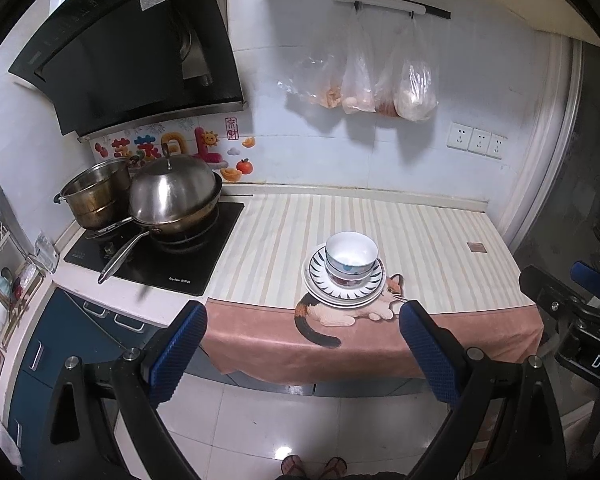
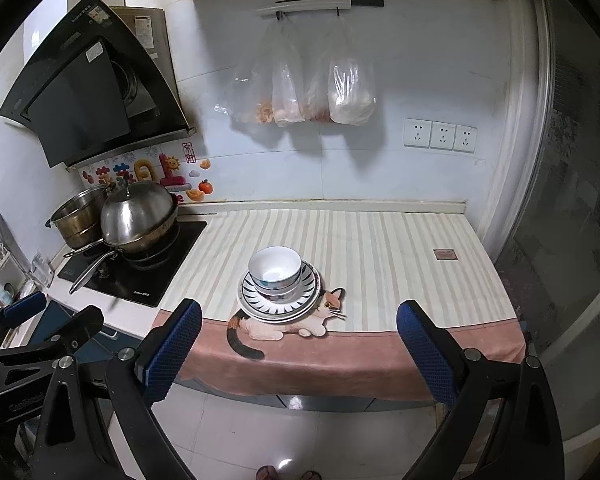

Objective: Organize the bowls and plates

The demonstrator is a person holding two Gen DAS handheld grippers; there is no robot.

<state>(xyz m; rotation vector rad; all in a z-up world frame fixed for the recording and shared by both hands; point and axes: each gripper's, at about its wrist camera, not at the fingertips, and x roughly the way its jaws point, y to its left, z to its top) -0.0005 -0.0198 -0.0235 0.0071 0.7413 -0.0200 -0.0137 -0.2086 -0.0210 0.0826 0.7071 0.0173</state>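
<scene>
your left gripper hangs out over the floor in front of the counter, jaws spread wide and holding nothing, and your right gripper sits the same way beside it, wide and empty. the crockery is already in one pile: the bowls are nested inside each other and rest on the stacked plates, near the front edge of the striped cloth, with the plates partly covering the printed cat. the stove with its lidded wok and pot stands well apart to the left. judging from how things lie, you are either at the very end of the job or about to take the pile somewhere (the pictures don't say which). if you mean to move it, come in low and level at the plate rims from both sides, since the bowls only sit loose on top and any tilt could slide them off; glazed rims will likely be slippery between the pads.
</scene>
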